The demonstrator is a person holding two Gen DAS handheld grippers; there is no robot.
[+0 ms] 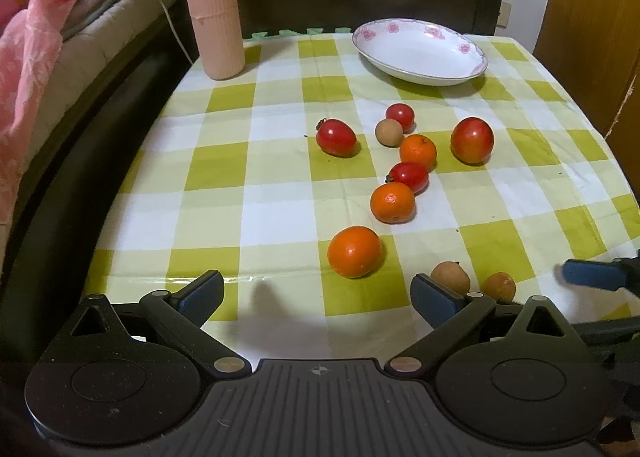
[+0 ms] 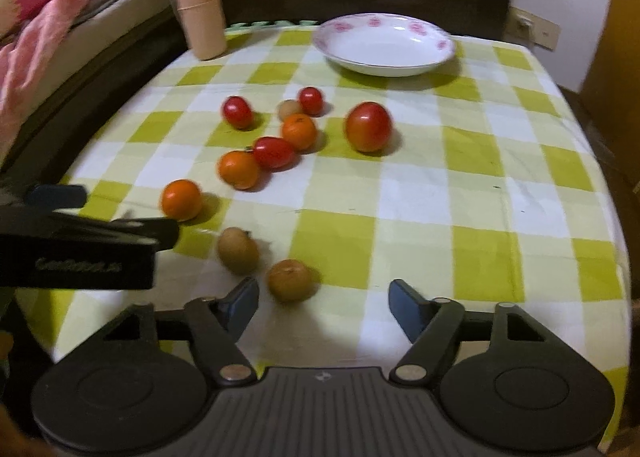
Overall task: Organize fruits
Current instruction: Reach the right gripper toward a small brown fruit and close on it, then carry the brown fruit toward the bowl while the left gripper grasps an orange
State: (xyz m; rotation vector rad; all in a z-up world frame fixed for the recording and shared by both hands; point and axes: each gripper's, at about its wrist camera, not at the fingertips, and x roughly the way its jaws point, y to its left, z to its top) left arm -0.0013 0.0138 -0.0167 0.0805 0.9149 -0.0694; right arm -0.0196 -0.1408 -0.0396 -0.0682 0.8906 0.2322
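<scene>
Both my tongs gaped empty, yet the brown fruit (image 2: 289, 280) sat just ahead-left of my right gripper (image 2: 323, 303), nearer than my left gripper (image 1: 317, 295).

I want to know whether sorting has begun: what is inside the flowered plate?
Nothing shows inside the flowered plate: its white bowl is bare in both views. All the fruit lies on the checked cloth. Only the plate's near inner wall is hidden by its rim.

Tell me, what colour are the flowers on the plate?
Pink, on the white plate; clearest in the left wrist view.

Black tool (image 1: 316, 297), blue finger pads (image 1: 202, 293)
</scene>
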